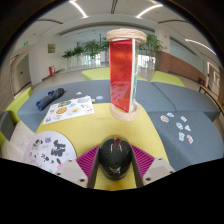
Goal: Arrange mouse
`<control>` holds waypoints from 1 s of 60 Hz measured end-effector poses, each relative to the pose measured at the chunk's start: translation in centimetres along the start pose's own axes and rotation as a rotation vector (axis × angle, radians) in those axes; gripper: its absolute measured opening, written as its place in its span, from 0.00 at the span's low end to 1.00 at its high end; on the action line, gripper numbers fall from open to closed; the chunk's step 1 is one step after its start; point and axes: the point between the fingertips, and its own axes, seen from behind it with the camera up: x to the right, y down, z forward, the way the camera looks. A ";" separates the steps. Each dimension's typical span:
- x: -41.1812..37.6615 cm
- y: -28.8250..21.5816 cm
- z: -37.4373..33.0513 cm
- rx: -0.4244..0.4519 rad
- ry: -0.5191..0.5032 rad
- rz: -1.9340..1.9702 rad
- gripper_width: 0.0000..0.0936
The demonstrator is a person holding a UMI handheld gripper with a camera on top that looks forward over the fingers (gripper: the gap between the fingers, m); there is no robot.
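Note:
A black computer mouse (pixel 113 157) sits between my gripper's (pixel 113 165) two fingers, whose magenta pads (pixel 88 160) press against its left and right sides. The mouse is over a yellow mat (pixel 110 125) on the grey table. The fingers are shut on the mouse. I cannot tell whether the mouse is lifted or still resting on the mat.
A tall red cylinder with cream caps (pixel 121 70) stands upright just beyond the yellow mat. A round white board with dark pieces (pixel 48 150) lies to the left. A printed sheet (pixel 70 106) and a dark object (pixel 49 98) lie farther left. Small pieces (pixel 178 128) lie scattered at right.

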 end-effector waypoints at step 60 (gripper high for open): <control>-19.6 3.2 -3.9 -0.092 -0.051 -0.049 0.59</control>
